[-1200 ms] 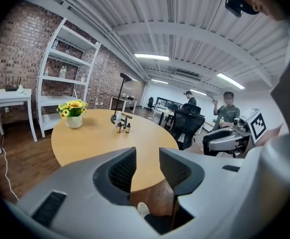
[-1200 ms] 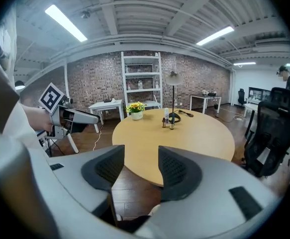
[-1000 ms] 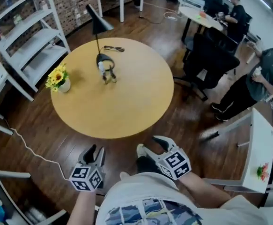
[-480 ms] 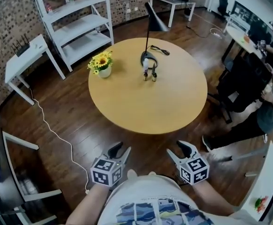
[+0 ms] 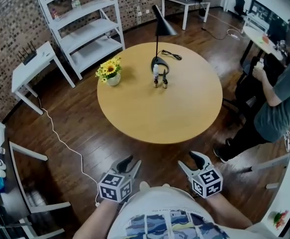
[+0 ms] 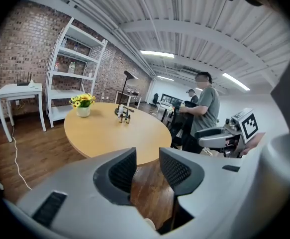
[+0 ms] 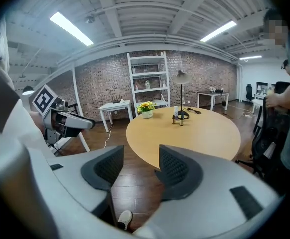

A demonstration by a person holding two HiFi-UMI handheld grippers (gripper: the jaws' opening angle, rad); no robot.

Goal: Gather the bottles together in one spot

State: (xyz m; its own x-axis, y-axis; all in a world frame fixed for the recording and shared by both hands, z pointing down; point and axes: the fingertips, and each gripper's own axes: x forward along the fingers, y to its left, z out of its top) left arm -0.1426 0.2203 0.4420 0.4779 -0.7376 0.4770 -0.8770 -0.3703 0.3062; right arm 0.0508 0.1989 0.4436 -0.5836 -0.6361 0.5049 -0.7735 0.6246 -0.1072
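Round table [image 5: 159, 116], tiny upright bottles [image 5: 164, 83]

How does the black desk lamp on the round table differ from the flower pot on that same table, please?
The lamp is black, tall and thin; the flower pot is white, short and squat, topped with yellow flowers. The lamp stands toward the table's far side, with the small bottles right at its base; the flower pot stands apart near the left edge, with nothing next to it. Both stand upright on the round wooden table.
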